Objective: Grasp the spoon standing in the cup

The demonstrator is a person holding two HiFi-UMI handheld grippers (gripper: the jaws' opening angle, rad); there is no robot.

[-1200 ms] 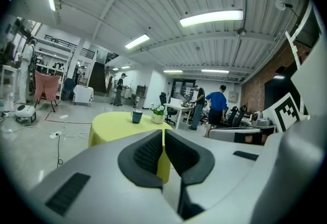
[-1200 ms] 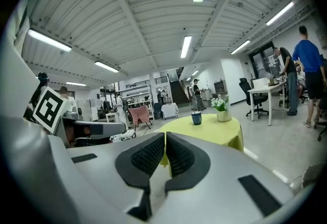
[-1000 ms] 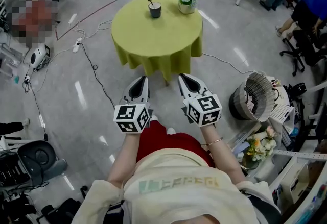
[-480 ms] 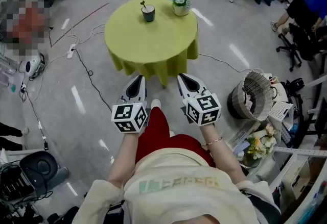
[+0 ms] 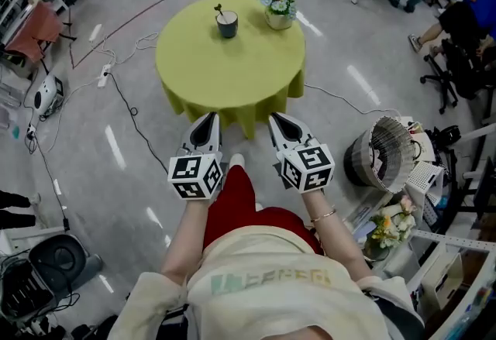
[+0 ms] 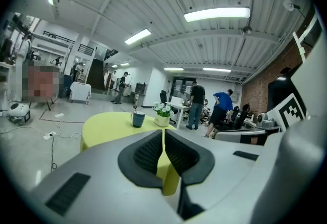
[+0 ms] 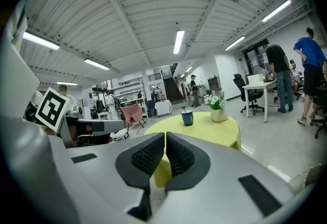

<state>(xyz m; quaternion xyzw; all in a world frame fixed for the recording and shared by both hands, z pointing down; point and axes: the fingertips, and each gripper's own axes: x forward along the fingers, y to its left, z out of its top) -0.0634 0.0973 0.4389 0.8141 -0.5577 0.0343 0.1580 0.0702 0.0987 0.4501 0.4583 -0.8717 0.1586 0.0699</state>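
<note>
Spoon (image 5: 219, 11) stands tilted in dark cup (image 5: 227, 25).

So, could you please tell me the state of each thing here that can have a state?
left hand-held gripper: shut, empty, held short of the table.
right hand-held gripper: shut, empty, beside the left one.
spoon: standing in the cup, leaning, not grasped.
cup: upright on the table.
flower pot: upright, beside the cup, apart from it.
table: standing, fully covered in yellow-green.
</note>
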